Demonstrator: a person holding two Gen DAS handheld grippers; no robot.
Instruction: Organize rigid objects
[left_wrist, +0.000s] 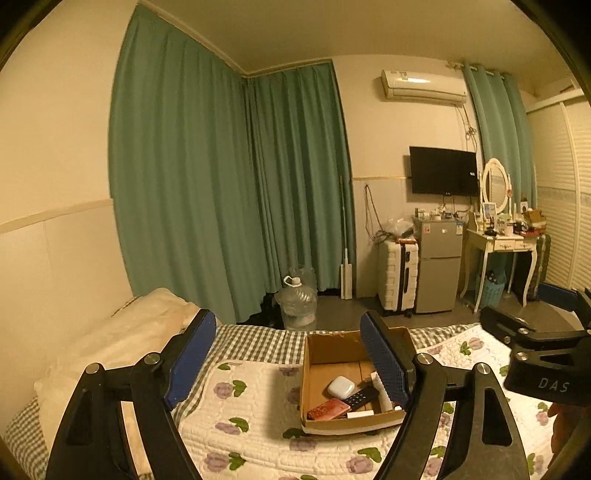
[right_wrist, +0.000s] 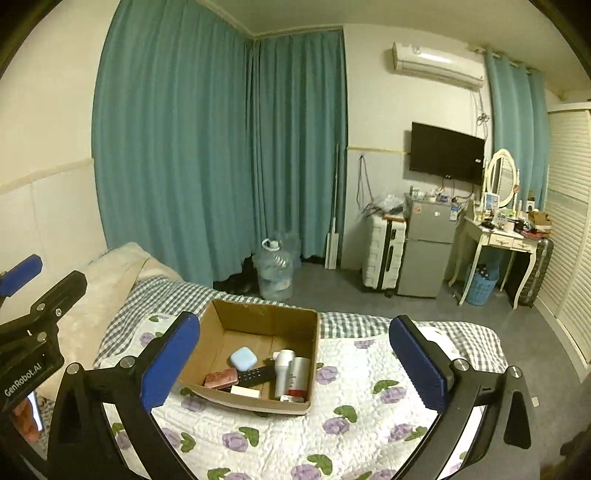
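Soft bedding is the working surface: a quilt (right_wrist: 369, 435) printed with purple flowers, laid over a checked sheet, with teal curtains (right_wrist: 184, 147) behind and a fridge and dressing table far to the right; that softness is probably the main hazard.

At the far left of the right wrist view the left gripper (left_wrist: 288, 362) hangs above the bed edge, jaws spread wide and holding nothing; from its own camera its right finger crosses in front of the cardboard box (right_wrist: 218, 325), so a careless descent could clip the box wall and tip it on the yielding quilt.

Inside the box, going rightwards, lie a pink case (right_wrist: 221, 378), a pale earbud case (right_wrist: 243, 359) behind it, a black remote (right_wrist: 256, 376), a flat white bar at the front, then a white bottle (right_wrist: 283, 371) and a white-and-red tube (right_wrist: 299, 373) on their sides; they overlap and touch, so gripping one would likely drag a neighbour, and the round bottle may roll away.

The right gripper (right_wrist: 295, 365) is likewise fully open and empty, poised above the box; no loose objects show on the quilt, so the sorting seems close to done.
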